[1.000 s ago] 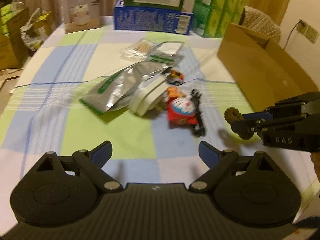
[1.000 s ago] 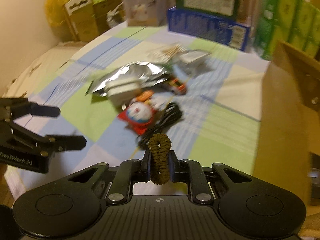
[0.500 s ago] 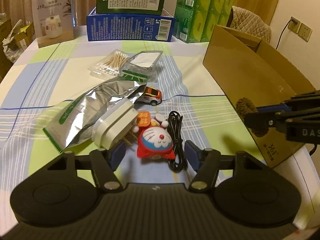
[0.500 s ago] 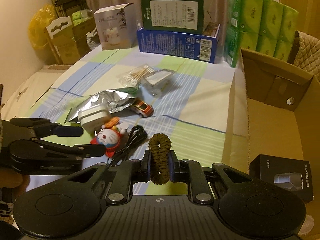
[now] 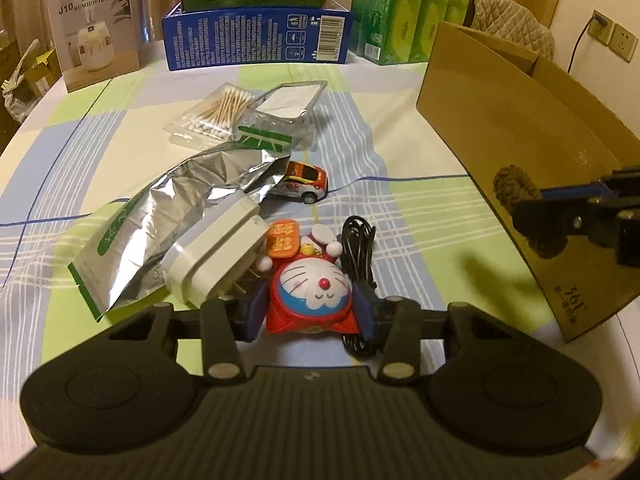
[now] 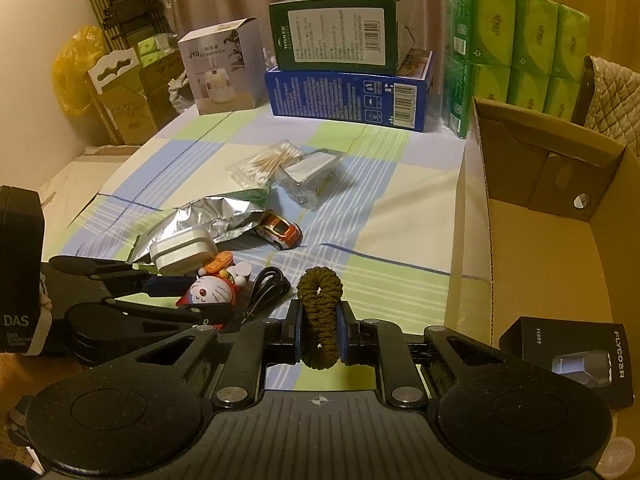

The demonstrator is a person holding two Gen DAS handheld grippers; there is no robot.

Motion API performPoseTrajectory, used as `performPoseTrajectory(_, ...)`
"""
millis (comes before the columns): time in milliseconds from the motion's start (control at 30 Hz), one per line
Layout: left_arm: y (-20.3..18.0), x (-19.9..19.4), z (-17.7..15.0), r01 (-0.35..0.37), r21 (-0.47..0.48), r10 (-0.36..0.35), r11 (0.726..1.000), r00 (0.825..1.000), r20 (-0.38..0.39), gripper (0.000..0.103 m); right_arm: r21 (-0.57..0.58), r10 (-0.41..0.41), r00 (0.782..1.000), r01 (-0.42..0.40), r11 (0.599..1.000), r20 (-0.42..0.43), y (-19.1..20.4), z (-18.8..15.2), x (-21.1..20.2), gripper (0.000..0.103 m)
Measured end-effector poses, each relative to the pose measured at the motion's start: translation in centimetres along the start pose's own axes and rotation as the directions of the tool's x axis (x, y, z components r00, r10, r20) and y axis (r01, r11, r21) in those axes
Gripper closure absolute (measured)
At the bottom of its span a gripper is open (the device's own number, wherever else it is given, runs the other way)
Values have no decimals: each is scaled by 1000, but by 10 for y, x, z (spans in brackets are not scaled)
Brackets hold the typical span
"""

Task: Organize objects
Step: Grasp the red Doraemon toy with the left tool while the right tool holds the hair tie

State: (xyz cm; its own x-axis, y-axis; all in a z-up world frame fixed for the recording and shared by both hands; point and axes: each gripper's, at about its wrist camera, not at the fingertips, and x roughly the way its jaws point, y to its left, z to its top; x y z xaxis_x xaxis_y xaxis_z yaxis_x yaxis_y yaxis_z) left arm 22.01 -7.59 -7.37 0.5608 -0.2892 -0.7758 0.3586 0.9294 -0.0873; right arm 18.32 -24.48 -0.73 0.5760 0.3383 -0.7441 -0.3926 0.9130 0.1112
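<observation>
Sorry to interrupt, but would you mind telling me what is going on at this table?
A person with a gripper in each hand is sorting small things into a cardboard box. The right gripper is shut on a brown hair tie, beside the box, where a black Flyco carton already sits. The left gripper is closing around a Doraemon toy on the checked tablecloth, next to a black cable and a white charger.

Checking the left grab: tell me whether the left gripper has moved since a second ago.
Yes. The left gripper came forward over the tablecloth to the cat toy; its jaws, closing, now flank the toy, which earlier lay well ahead.
</observation>
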Motion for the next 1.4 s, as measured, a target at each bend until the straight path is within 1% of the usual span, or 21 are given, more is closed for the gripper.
performPoseTrajectory(167,4,-19,-11,22,39,-21,999,999,-46,63,-4,12,1000,-12,1000,-3,3,-2,-7,90)
performPoseTrajectory(267,10,-35,-25,44,56,-39,997,996,-84,63,-8,22,1000,-22,1000,-7,9,-6,-11,90)
performPoseTrajectory(367,16,-48,-41,43,60,-36,997,993,-115,63,-1,33,999,-33,999,-12,14,-11,-15,90)
performPoseTrajectory(433,18,-55,-49,44,59,-37,997,994,-105,63,3,37,999,-37,999,-18,17,-15,-16,90)
performPoseTrajectory(533,20,-57,-52,30,40,-26,999,995,-94,61,20,41,999,-40,999,-26,18,-20,-17,90)
performPoseTrajectory(700,13,-48,-49,-13,63,19,998,995,-95,60,29,36,999,-35,999,-33,18,-24,-19,90)
performPoseTrajectory(867,10,-39,-48,-31,60,36,998,996,-88,60,31,37,999,-35,999,-39,19,-26,-17,90)
performPoseTrajectory(1033,12,-39,-46,-21,33,24,999,997,-76,62,33,37,998,-36,999,-41,19,-27,-16,90)
performPoseTrajectory(1167,15,-39,-44,-7,22,9,1000,995,-95,62,34,35,999,-34,999,-38,19,-27,-15,90)
performPoseTrajectory(1400,20,-54,-43,7,-11,-8,1000,996,-91,62,39,39,999,-37,999,-29,20,-25,-22,90)
